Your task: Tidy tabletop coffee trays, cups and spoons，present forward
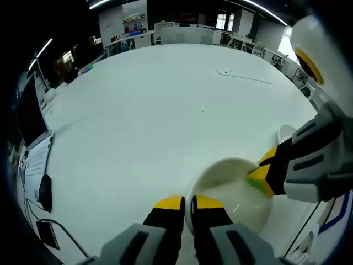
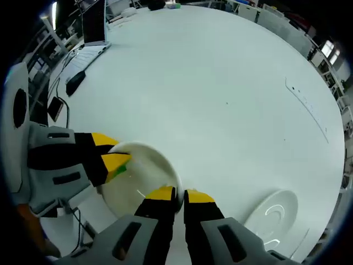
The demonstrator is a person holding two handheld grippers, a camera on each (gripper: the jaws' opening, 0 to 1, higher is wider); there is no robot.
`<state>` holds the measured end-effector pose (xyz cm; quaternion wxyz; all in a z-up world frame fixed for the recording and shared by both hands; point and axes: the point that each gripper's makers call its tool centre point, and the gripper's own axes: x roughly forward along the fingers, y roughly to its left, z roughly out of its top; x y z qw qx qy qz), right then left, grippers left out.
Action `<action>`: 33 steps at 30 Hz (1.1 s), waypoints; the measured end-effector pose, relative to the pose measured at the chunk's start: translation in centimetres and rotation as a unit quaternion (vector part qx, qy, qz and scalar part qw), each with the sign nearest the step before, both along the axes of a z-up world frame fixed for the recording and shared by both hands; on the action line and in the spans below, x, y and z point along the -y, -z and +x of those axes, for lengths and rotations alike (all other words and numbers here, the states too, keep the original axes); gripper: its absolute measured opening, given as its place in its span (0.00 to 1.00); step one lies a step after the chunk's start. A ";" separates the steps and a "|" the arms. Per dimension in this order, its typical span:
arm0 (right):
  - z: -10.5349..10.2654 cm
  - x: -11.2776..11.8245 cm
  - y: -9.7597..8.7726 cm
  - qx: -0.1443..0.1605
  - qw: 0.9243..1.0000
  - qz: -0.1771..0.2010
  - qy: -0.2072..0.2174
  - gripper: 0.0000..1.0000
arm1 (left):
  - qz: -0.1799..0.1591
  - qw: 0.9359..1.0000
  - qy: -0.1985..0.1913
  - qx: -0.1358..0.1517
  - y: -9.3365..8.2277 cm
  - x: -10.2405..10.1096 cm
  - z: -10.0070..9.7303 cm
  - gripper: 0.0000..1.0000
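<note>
the left hand-held gripper [image 1: 187, 205] pinches the near rim of a white saucer [image 1: 234, 193], jaws drawn almost together on the edge, while the right hand-held gripper [image 2: 173, 197] grips the same saucer's rim from another side, its jaws likewise nearly closed on it. in the left gripper view the right one reaches in from the right, its yellow tips on the dish; in the right gripper view the left one enters from the left. the saucer sits low over the near edge of the wide white worktop [image 1: 154, 105], though whether it rests on the surface or is lifted clear cannot be told. a second saucer [image 2: 273, 215] lies just beside it on the worktop. the tidying looks barely begun: one dish in hand, one waiting, nothing yet presented forward. a laptop [image 2: 92, 25] and a mouse [image 2: 74, 83] sit at the far side. the second saucer is partly cut off and washed out by glare in the left gripper view.
</note>
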<state>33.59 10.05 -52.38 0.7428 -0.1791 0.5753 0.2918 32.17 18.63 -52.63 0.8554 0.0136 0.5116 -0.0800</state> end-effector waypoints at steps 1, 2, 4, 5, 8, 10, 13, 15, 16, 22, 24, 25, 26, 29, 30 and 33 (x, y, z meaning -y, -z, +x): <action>0.1 0.1 -0.1 -0.001 1.000 0.000 0.001 0.06 | -0.003 1.000 0.000 -0.003 -0.1 0.1 0.0 0.08; 0.2 0.3 -0.1 -0.007 1.000 -0.003 0.003 0.06 | -0.005 1.000 0.000 -0.004 -0.3 0.3 0.0 0.07; 0.4 0.4 -0.4 -0.007 1.000 0.000 0.003 0.06 | -0.004 1.000 0.000 -0.008 -0.5 0.6 0.0 0.07; 0.4 0.5 -0.5 -0.007 1.000 0.000 0.003 0.06 | -0.003 1.000 0.001 -0.006 -0.7 0.7 0.1 0.07; 0.6 1.0 -1.0 -0.006 1.000 0.003 0.004 0.06 | -0.002 1.000 0.003 -0.006 -1.1 1.1 0.2 0.07; 1.1 1.3 -1.3 -0.007 1.000 0.002 0.006 0.06 | -0.004 1.000 0.004 -0.004 -1.4 1.4 0.3 0.07; 1.1 2.0 -1.8 -0.004 1.000 0.003 0.009 0.06 | -0.007 1.000 0.009 -0.004 -1.9 2.3 0.5 0.07; 1.1 2.7 -2.2 -0.001 1.000 0.004 0.012 0.06 | -0.010 1.000 0.016 -0.001 -2.4 3.0 0.6 0.08; 1.0 3.2 -2.3 -0.001 1.000 0.003 0.013 0.06 | -0.011 1.000 0.020 0.000 -2.5 3.4 0.6 0.08; 0.7 6.0 -3.5 -0.003 1.000 0.003 0.026 0.06 | -0.011 0.999 0.039 0.000 -3.6 6.0 1.0 0.07; 0.7 7.1 -3.9 -0.004 0.999 0.001 0.033 0.06 | -0.010 0.999 0.047 0.003 -4.0 7.1 1.3 0.07; 0.7 7.7 -4.2 -0.001 0.999 0.002 0.036 0.06 | -0.010 0.999 0.051 0.003 -4.3 7.8 1.4 0.08; 0.8 8.3 -4.4 0.000 0.999 0.001 0.040 0.06 | -0.013 0.998 0.055 0.007 -4.6 8.4 1.6 0.08; 1.7 9.9 -4.9 0.001 0.999 0.003 0.051 0.06 | -0.015 0.998 0.067 0.009 -5.0 10.1 1.9 0.08; 2.0 10.4 -5.0 0.001 0.999 0.002 0.054 0.06 | -0.016 0.997 0.071 0.010 -5.1 10.7 2.0 0.08; 2.2 12.0 -5.3 0.004 0.998 0.001 0.063 0.06 | -0.017 0.996 0.081 0.013 -5.3 12.3 2.1 0.08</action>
